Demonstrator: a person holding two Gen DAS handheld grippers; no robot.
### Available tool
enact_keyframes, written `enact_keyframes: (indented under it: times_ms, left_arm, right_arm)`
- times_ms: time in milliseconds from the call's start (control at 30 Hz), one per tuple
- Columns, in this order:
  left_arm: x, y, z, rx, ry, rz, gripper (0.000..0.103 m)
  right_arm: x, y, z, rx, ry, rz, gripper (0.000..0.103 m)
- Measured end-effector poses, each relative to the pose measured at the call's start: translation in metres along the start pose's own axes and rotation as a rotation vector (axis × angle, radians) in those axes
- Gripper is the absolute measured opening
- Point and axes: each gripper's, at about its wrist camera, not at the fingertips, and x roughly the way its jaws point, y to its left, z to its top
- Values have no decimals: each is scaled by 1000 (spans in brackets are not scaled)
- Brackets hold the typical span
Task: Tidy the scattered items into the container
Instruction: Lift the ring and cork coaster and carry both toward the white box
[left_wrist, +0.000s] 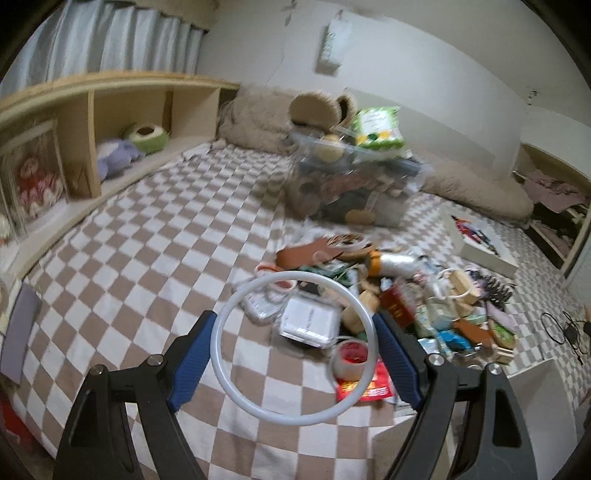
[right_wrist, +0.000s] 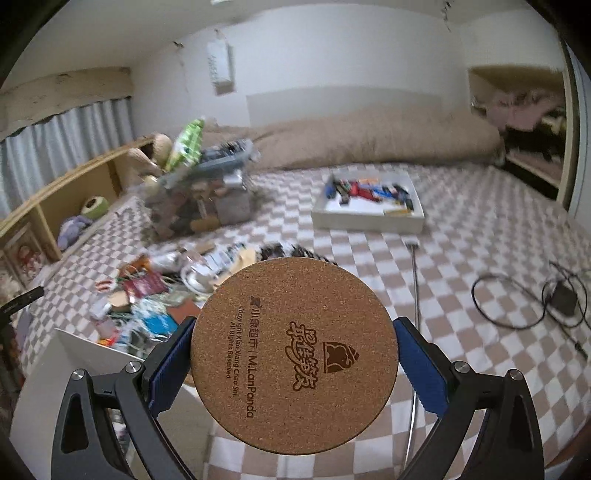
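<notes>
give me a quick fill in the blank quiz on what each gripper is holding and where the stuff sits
1. The left gripper holds a translucent white ____.
2. The right gripper is clamped on a round ____ coaster.
3. The clear container stands on a ____-patterned bedspread.
4. The white tray of small items lies to the container's ____.

Missing words: ring; cork; checkered; right

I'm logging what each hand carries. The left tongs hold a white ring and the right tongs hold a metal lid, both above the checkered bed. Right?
Not quite. The right tongs hold a round cork coaster with printed lettering, not a metal lid; the right wrist view shows it. The left tongs do hold the white ring above the checkered bed.
</notes>
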Motion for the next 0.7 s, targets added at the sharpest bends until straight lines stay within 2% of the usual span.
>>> enact_keyframes:
  times_ms: [367,700]
  left_arm:
    - [-66,-42,32,140,-130,-108,84]
    - [-107,-77,38,243,-185,-181,84]
  right_arm:
    - [-48,44,27,-90,-83,119,101]
    - [-71,78,34,-153,-101,221,101]
